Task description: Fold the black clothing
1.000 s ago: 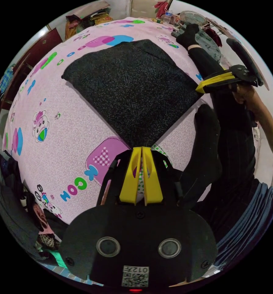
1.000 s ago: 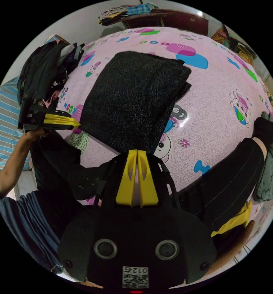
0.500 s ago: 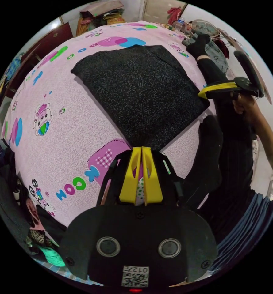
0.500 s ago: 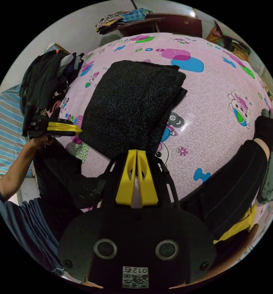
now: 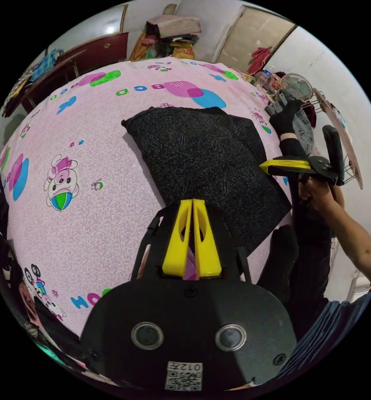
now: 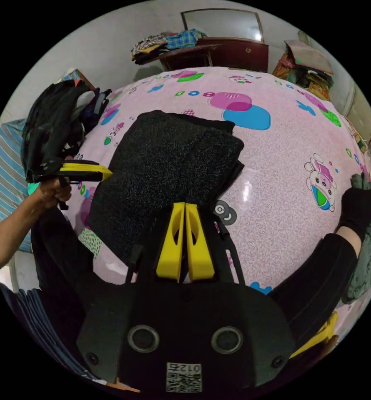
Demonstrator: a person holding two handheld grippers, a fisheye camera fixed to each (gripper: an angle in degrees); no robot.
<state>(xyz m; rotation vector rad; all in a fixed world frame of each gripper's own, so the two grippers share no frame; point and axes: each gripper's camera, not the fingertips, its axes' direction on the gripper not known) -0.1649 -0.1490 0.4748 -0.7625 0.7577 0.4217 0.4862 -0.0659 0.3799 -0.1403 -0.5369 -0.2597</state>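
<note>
1. The black clothing (image 5: 210,166) lies folded on the bed (image 5: 89,200) with the pink cartoon sheet, in front of you.
2. Your left claw (image 5: 192,203) has its jaws closed together, above the cloth, holding nothing.
3. Your right claw (image 6: 184,206) is closed too, also empty.
4. Your legs (image 6: 319,283) rest on the bed beside the cloth.
</note>
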